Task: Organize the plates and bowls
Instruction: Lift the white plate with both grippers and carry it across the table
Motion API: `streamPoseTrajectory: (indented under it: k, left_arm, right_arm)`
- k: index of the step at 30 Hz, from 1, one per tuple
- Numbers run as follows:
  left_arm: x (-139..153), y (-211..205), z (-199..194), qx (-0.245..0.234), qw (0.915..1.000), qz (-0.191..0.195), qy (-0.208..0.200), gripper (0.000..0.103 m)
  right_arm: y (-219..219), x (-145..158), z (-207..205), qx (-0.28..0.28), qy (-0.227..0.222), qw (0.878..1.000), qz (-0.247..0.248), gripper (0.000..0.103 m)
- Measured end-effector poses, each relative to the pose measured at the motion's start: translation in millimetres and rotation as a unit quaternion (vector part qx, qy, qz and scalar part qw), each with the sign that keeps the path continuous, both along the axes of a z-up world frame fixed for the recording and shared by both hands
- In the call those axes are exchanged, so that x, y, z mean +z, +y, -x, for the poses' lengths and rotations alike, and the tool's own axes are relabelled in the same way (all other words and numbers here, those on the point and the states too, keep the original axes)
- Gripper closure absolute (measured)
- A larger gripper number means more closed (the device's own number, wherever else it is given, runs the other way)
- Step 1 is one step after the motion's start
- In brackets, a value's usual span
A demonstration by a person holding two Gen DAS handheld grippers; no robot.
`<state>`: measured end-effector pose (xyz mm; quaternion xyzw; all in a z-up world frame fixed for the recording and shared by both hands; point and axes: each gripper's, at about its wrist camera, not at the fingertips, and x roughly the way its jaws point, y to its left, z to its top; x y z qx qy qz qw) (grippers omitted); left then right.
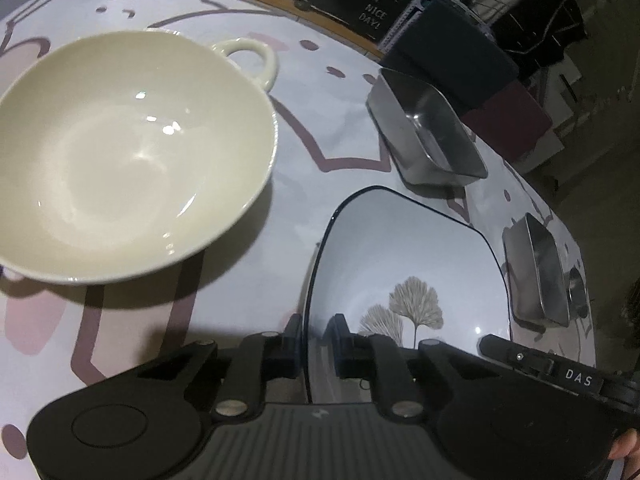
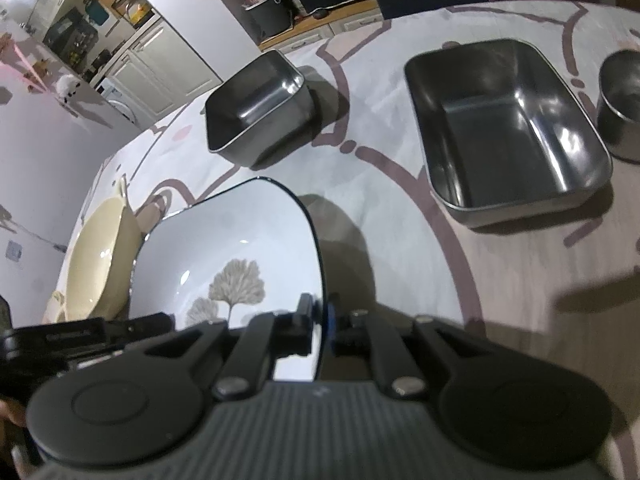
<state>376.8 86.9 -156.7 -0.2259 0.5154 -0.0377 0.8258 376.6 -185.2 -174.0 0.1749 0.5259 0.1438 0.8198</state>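
A white square bowl (image 1: 400, 264) with a dark rim and a tree motif sits on the patterned tablecloth (image 1: 328, 128). My left gripper (image 1: 316, 336) is shut on its left rim, one finger inside and one outside. In the right wrist view the same square bowl (image 2: 224, 248) has my right gripper (image 2: 322, 320) shut on its right rim. A cream bowl (image 1: 128, 152) with loop handles stands just left of it, and the right wrist view shows this cream bowl (image 2: 96, 256) close against the square bowl's far side. Whether the two touch I cannot tell.
Two steel rectangular containers stand beyond the square bowl: a smaller one (image 2: 256, 116) and a larger one (image 2: 508, 128), with a round steel cup (image 2: 620, 108) at the right edge. The table's far edge (image 1: 360, 50) borders dark chairs and room clutter.
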Motion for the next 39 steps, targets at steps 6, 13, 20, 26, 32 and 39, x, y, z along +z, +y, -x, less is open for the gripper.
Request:
streamPoseTrajectory:
  k: [6,13,20,26,32,39]
  left_arm:
    - [11,-2,1,-0.004,0.9998,-0.015,-0.013,0.088]
    - [42,-12,10,-0.003,0.9986,0.0,-0.053,0.088]
    - [77,-40,27,-0.024,0.9954,0.007,-0.092,0.092]
    - [98,-72,53,-0.045,0.9924,0.021,-0.113,0.092]
    - [106,-109,81,-0.067,0.9901,0.036,-0.118,0.092]
    - [87,-149,112,-0.103,0.9898,0.038,-0.09,0.092]
  right_arm:
    - [3,4,2,0.017,-0.004,1.0,0.008,0.093]
    - [-6,28,8,0.016,-0.036,0.999,0.001,0.093]
    - [-37,66,31,-0.002,-0.072,0.997,-0.006,0.093]
    - [-70,92,58,-0.022,-0.09,0.996,-0.002,0.093]
    - [-108,109,96,-0.044,-0.101,0.994,0.006,0.093]
    - [-148,105,142,-0.07,-0.085,0.994,0.023,0.093]
